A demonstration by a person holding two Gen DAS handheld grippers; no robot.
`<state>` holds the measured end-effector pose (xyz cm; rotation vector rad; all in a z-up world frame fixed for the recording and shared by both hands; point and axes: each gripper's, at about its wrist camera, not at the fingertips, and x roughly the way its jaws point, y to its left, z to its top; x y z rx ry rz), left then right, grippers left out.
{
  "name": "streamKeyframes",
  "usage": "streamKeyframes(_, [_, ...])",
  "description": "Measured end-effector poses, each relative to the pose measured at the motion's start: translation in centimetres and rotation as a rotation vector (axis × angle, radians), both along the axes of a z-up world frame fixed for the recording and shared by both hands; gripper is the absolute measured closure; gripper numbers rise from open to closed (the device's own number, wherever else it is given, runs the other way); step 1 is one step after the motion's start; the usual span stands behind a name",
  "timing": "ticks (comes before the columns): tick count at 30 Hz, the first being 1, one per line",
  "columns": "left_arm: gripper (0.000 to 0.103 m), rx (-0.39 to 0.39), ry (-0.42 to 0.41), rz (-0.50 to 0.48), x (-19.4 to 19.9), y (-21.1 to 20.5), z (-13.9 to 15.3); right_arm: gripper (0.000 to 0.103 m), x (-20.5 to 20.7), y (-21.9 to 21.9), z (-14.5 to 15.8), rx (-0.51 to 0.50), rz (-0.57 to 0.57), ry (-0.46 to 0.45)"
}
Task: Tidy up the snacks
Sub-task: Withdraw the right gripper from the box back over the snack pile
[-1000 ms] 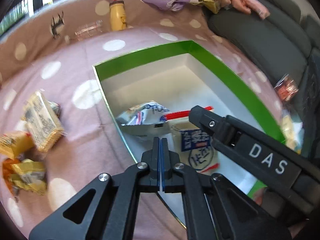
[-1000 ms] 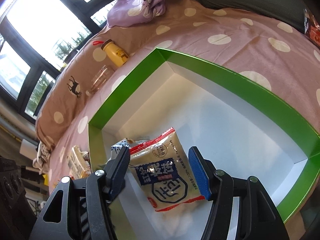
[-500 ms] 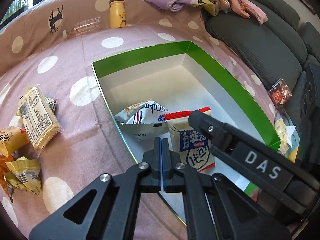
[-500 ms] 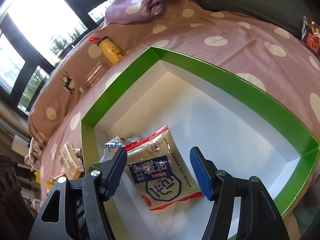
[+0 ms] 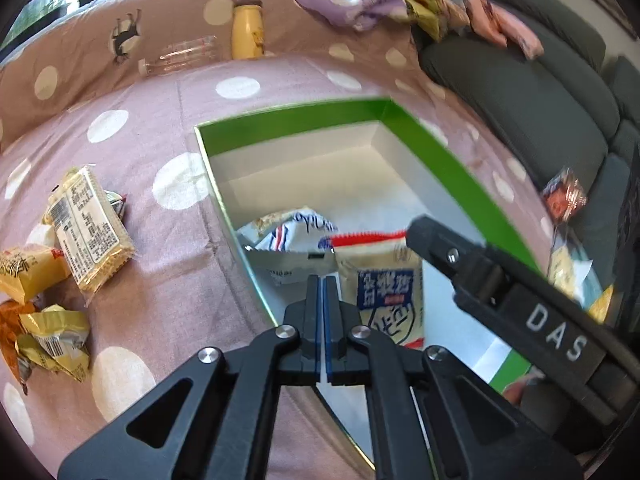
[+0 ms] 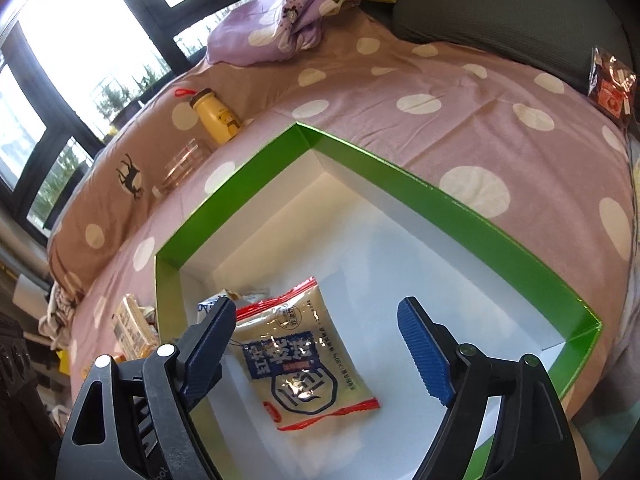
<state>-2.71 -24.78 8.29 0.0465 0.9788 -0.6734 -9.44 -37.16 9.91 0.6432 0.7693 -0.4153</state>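
A green box [image 6: 440, 200] with a white inside lies on the dotted pink cover. On its floor lies a beige snack packet [image 6: 296, 360] with red ends and a blue label. A white-and-blue packet [image 6: 208, 304] is tucked behind it in the box's left corner. My right gripper [image 6: 316, 306] hangs over the beige packet. Its jaws are opening, and its blue pads stand clear of the packet on both sides. My left gripper [image 5: 322, 280] is shut on nothing above the box's [image 5: 432, 148] near-left wall, beside the beige packet [image 5: 384, 288].
Loose snacks lie left of the box: a cracker pack [image 5: 88, 232] and yellow packets [image 5: 52, 336]. A yellow bottle [image 5: 248, 32] and a clear bottle [image 5: 180, 56] sit at the back. A red packet [image 5: 564, 200] rests on the grey sofa [image 5: 540, 92] to the right.
The right jaws have spread wide and let go of the beige packet, which now lies flat in the box. The left gripper stays shut in the same place.
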Motion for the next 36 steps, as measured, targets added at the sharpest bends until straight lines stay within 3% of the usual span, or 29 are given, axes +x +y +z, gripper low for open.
streamKeyframes(5, [0.075, -0.053, -0.095, 0.032, -1.0, 1.9, 2.7, 0.011, -0.7, 0.6, 1.6, -0.020, 0.004, -0.062])
streamKeyframes(7, [0.050, -0.054, -0.119, 0.059, -1.4, 3.2, 3.5, 0.008, -1.0, 1.2, 2.3, -0.034, 0.005, -0.079])
streamKeyframes(9, [0.034, -0.059, -0.147, 0.096, -1.8, 4.7, 4.1, 0.006, -1.2, 2.1, 3.1, -0.055, 0.014, -0.108])
streamKeyframes(13, [0.013, -0.065, -0.188, 0.216, -2.2, 8.7, 4.9, 0.005, -0.8, 4.1, 4.1, -0.057, 0.096, -0.152])
streamKeyframes(19, [0.007, -0.042, -0.230, 0.404, -2.5, 15.2, 5.1, 0.005, -0.1, 8.6, 5.1, -0.012, 0.125, -0.261])
streamKeyframes(22, [0.005, -0.031, -0.226, 0.491, -2.8, 18.7, 4.6, 0.005, 0.7, 11.7, 5.0, -0.012, 0.198, -0.294])
streamKeyframes(28, [0.004, -0.050, -0.175, 0.631, -2.4, 24.0, 2.2, 0.005, 2.5, 16.5, 3.8, -0.035, 0.329, -0.270])
streamKeyframes(32, [0.004, -0.010, -0.150, 0.669, -1.9, 25.7, 0.8, 0.005, 3.2, 19.2, 2.9, -0.082, 0.417, -0.255])
streamKeyframes(36, [0.004, -0.002, -0.122, 0.704, -1.6, 27.3, 0.0, 0.005, 3.8, 20.6, 2.0, -0.172, 0.413, -0.206])
